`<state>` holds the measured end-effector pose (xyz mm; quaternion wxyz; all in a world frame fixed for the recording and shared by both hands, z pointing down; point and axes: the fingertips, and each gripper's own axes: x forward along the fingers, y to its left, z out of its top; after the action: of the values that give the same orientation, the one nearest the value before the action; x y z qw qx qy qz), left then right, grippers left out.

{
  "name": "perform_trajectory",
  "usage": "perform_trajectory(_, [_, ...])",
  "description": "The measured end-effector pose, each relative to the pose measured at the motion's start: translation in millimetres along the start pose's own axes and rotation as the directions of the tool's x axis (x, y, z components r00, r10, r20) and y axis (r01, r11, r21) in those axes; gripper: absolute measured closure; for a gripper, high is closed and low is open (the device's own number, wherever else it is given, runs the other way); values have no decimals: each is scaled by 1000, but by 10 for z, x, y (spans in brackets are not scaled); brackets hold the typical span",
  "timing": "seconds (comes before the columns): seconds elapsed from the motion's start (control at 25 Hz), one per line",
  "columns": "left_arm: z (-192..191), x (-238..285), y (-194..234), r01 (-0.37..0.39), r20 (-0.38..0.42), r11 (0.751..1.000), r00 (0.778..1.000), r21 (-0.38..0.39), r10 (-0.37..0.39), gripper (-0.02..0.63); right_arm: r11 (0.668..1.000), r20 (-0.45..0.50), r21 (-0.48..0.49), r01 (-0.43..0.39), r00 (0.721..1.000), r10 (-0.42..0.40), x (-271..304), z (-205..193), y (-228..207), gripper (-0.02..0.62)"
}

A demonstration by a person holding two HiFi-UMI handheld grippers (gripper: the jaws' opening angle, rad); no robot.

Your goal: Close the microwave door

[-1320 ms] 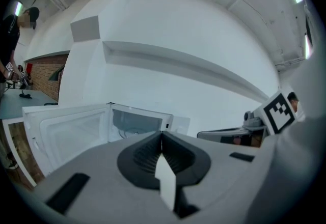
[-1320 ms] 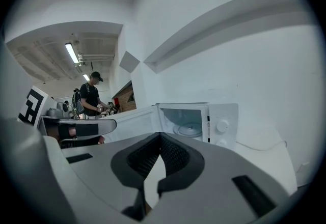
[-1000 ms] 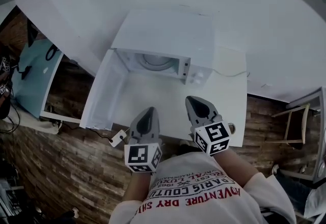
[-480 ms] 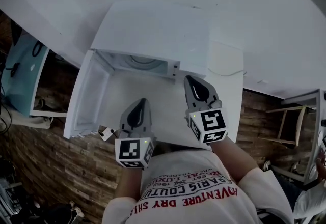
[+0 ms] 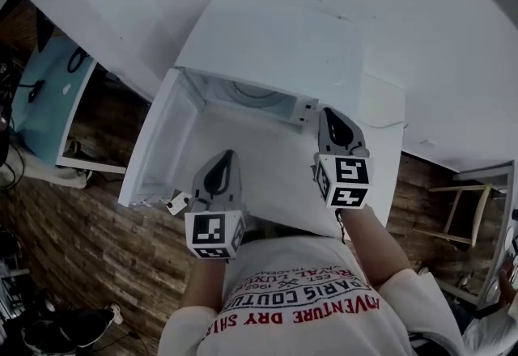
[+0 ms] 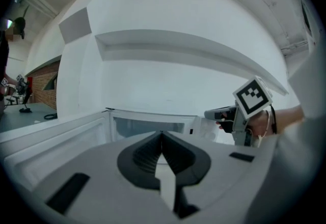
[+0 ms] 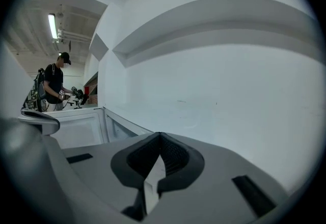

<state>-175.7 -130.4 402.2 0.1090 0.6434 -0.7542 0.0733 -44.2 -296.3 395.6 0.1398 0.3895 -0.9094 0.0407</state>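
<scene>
1. Left tongs (image 5: pixel 224 160): jaws pressed together, nothing btwn them. Held over the front part of the white desk (image 5: pixel 267 184).
2. Small white plug (image 5: pixel 178 202) sits just left of the left tongs, at the desk edge.
3. Right tongs (image 5: pixel 330 116): also pressed together, empty. They're further fwd than the left pair, w/ the marker cube (image 5: pixel 342 180) at the rear.
4. Control panel (image 5: pixel 304 111) is just left of the right tongs' tip; can't tell if they touch.
5. Microwave (image 5: pixel 267 39): white, on the desk, straight ahead of both tongs, w/ its cavity (image 5: pixel 247 95) exposed.
6. Microwave door (image 5: pixel 158 144): wide open, swung out ahead-left of the left tongs. Neither pair is on it.
7. White wall (image 7: pixel 229 80) fills the view ahead of the right tongs.
8. Far off to their left, beyond the door, a person (image 7: pixel 53 83) stands in dark clothes.
</scene>
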Motion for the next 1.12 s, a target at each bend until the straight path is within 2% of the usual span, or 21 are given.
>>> perform_trajectory(0.2, [-88,-257,363,-110,-6,994,994,-25,109,600,1000,-4,5,28,1000,-28,14,-25,-89,584])
perform_trajectory(0.36, [-220,-558,716,-223,-18,973,975,-64,223,600,999,-1,41,23,1000,-23,33,-29,-124,584])
perform_trajectory(0.56, [-445,-1060,1116,-349,-49,929,937,-119,346,600,999,16,38,16,1000,-17,12,-3,-126,586])
perform_trajectory(0.8, [-774,-1659,1533,-486,-100,860,874,-159,475,600,1000,19,-19,22,1000,-22,42,7,-46,584])
perform_trajectory(1.04, [-1045,-2000,1920,-561,-132,811,828,-165,545,600,995,22,-64,75,997,-73,23,-11,-8,585])
perform_trajectory(1.12, [-1105,-2051,2051,-572,-144,802,820,-171,554,600,994,18,-68,82,997,-81,25,-15,-10,584])
